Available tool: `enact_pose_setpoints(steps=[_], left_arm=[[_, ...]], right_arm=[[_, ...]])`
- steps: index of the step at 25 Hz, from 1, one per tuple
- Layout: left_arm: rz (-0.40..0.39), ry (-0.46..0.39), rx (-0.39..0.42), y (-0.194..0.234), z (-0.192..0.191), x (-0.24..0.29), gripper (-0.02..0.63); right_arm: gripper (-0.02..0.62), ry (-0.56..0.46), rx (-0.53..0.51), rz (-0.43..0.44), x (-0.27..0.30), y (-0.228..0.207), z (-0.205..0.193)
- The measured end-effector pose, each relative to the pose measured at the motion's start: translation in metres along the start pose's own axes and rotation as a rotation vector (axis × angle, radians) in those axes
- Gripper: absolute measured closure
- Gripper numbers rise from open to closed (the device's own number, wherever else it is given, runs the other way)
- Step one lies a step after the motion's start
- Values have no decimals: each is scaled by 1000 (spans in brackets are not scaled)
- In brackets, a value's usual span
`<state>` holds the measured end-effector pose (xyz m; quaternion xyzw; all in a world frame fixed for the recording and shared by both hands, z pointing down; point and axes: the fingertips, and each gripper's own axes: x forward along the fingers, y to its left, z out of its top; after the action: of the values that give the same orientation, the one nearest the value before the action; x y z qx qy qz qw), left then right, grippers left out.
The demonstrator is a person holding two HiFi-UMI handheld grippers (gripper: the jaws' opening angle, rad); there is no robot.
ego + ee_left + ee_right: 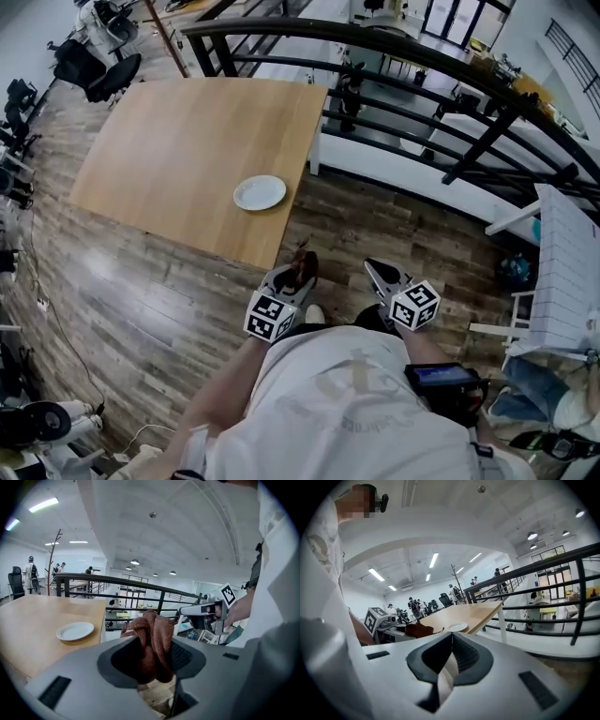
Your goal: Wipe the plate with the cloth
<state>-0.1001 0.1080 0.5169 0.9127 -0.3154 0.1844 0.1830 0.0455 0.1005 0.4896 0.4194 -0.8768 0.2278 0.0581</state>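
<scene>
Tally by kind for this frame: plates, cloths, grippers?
Plates: 1, the white plate on the wooden table
Cloths: 1, the brown cloth, clamped in the left gripper
Grippers: 2, that one and the right gripper, which is empty
Total: 4

The location is a large open-plan office or laboratory hall, viewed from an upper level.

- A black metal tube railing bounds the far and right sides, and a lower level is visible through it.
- The grey-brown wood-plank floor carries a light-wood rectangular table near the railing.
- Black swivel office chairs stand at the far left.
- White strip lights run along the high ceiling.
- Several people stand in the far area.
</scene>
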Motion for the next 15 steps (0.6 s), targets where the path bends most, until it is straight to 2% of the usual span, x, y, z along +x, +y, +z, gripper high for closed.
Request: enact_pose_setpoints(steps=[7,15], left_arm=[[88,5,-59,28,-3,7,436],[196,34,-112,23,3,66,436]], right_arm=[[581,64,9,92,42,-12,-4],[581,84,1,266,72,-66,4]])
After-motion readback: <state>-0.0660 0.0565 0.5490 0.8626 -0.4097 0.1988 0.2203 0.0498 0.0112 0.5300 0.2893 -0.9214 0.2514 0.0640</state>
